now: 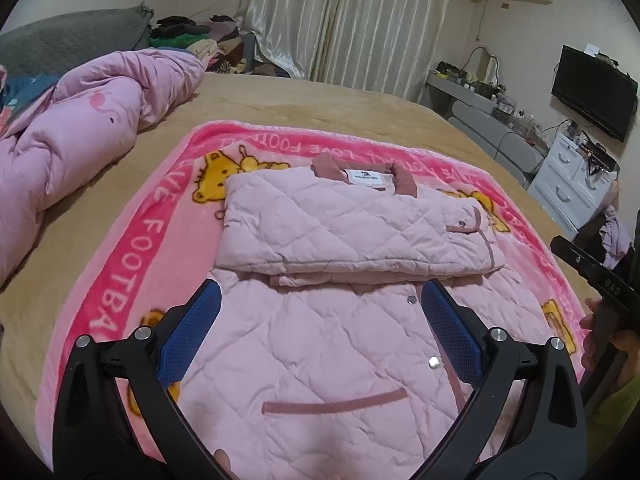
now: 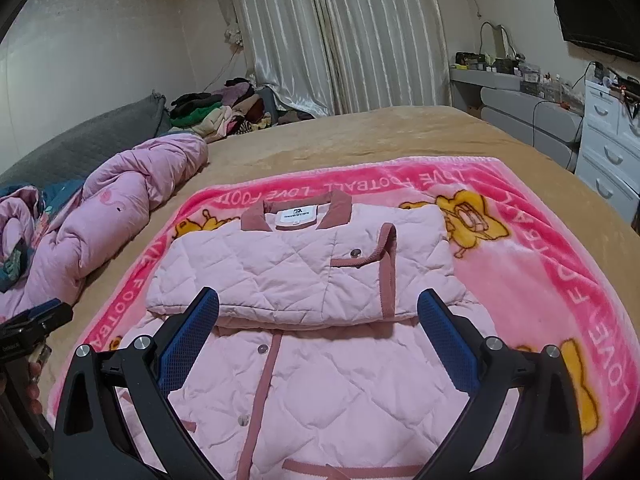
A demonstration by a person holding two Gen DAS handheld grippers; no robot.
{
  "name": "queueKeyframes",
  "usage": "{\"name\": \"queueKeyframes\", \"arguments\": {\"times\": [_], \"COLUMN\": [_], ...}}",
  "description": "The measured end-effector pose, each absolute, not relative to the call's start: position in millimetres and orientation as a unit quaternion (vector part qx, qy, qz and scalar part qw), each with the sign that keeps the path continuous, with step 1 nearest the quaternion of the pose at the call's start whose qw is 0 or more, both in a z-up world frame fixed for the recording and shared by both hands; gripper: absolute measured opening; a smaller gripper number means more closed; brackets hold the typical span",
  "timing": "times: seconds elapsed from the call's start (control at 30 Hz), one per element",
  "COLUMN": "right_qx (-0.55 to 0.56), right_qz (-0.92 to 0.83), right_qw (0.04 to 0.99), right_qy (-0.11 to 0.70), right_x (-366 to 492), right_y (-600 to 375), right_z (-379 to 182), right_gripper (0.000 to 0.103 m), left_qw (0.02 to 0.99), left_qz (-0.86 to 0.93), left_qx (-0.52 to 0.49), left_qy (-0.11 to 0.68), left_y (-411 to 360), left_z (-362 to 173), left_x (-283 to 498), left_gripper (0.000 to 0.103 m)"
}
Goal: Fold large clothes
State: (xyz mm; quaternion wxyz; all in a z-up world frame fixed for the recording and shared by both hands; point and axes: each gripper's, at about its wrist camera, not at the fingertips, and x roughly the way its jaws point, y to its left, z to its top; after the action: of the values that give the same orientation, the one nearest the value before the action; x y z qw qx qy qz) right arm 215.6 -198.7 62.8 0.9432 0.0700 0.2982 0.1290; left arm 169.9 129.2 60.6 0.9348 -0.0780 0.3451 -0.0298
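Observation:
A pale pink quilted jacket (image 1: 320, 320) with a dusty-rose collar and trim lies flat on a pink cartoon blanket (image 1: 132, 264) on the bed. Its sleeves are folded across the chest into a band (image 1: 352, 232) below the collar. My left gripper (image 1: 320, 304) is open and empty, hovering over the jacket's lower front. My right gripper (image 2: 318, 312) is open and empty too, hovering over the same jacket (image 2: 320, 380) near the folded band's lower edge (image 2: 280, 276). The right gripper's body shows at the right edge of the left wrist view (image 1: 600, 280).
A rumpled pink duvet (image 1: 80, 132) lies at the left on the tan bedspread (image 1: 340, 108). A clothes pile (image 2: 216, 112) sits beyond the bed by the curtains. White drawers (image 2: 612, 148), a grey desk and a wall TV (image 1: 592, 92) stand at the right.

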Motion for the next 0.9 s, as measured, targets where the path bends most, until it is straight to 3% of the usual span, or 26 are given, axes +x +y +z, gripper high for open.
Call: {"name": "queueKeyframes", "arguments": {"times": [0.9], "right_qx": [0.043], "right_qz": [0.154], "right_qw": [0.937], "right_qy": [0.311], "right_x": [152.5], "right_y": [-205.2], "right_z": [59.1], "right_gripper": [0.099], "left_qw": [0.936], "left_qz": [0.001], "left_qx": [-0.069], "left_qy": [0.346], "left_y": [127.2], "left_z": [52.2], "left_x": [94.9], "left_gripper": [0.094]}}
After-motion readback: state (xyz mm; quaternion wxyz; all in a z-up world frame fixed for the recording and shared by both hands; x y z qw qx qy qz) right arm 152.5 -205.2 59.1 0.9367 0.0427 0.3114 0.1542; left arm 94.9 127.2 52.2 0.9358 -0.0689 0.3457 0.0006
